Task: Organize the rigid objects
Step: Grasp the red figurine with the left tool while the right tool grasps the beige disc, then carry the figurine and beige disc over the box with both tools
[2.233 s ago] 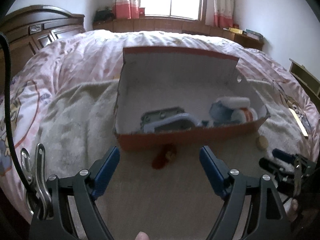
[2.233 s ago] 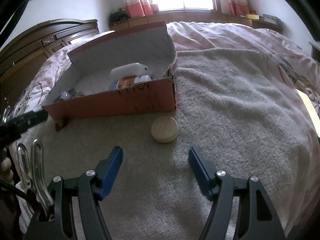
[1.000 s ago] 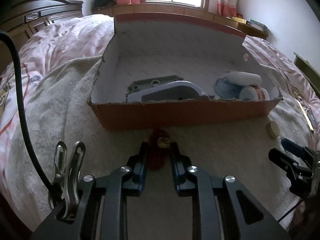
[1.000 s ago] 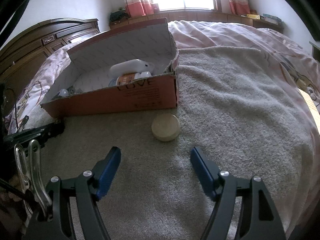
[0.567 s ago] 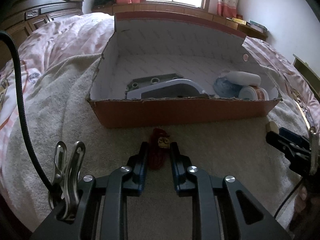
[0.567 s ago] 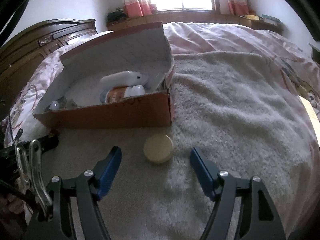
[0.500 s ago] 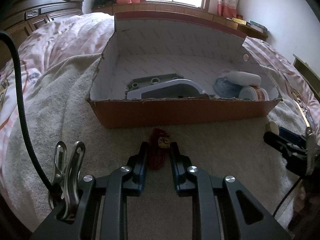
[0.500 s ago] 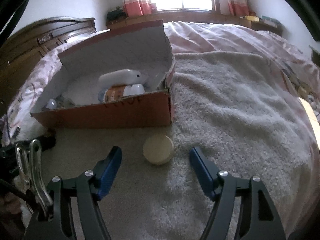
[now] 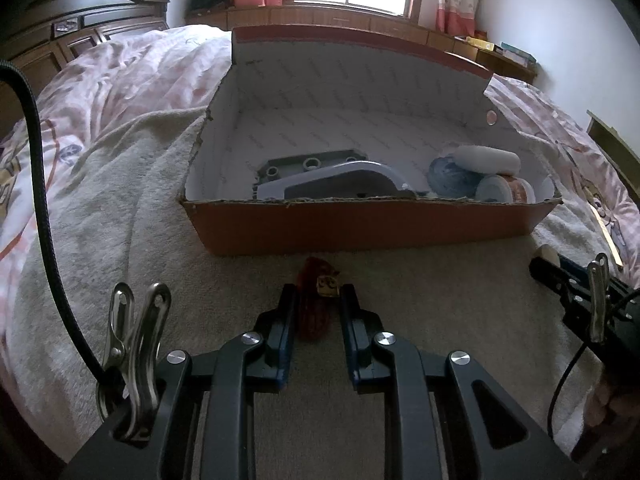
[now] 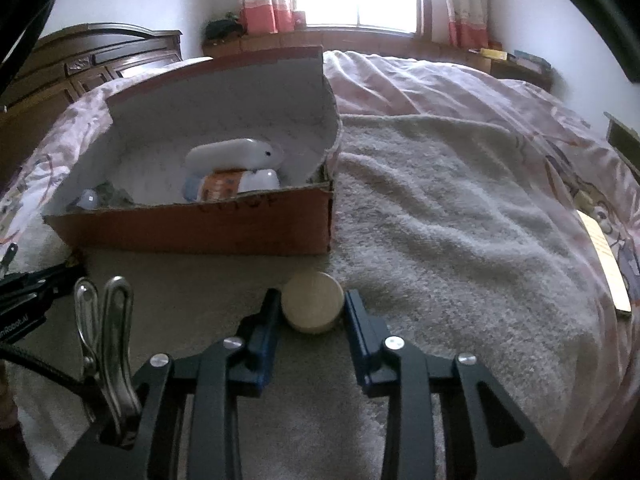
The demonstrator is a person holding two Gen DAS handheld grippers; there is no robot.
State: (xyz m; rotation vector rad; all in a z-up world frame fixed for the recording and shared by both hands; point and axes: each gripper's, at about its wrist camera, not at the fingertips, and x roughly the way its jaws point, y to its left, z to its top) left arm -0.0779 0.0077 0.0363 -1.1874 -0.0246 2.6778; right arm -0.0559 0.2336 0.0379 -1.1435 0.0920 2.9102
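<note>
Since the earlier frame my right hand-held gripper [image 10: 312, 310] has closed onto the round wooden disc [image 10: 313, 307] before the box [image 9: 360, 232], left hand-held gripper [image 9: 316, 312] clamps the red figurine [image 9: 316, 304]; both remain unboxed beside several items already inside.

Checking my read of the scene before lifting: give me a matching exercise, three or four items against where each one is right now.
Things:
1. small red figure
2. round cream disc
3. white oblong case
4. grey bracket

Places:
A. on the towel, between the right gripper's blue pads, whose jaws have just been closing
B. in the red box, left part as the left wrist view shows it
C. on the towel, clamped in the left gripper
D. in the box, lying on top of an orange-labelled jar

Pairs: 1-C, 2-A, 3-D, 4-B
</note>
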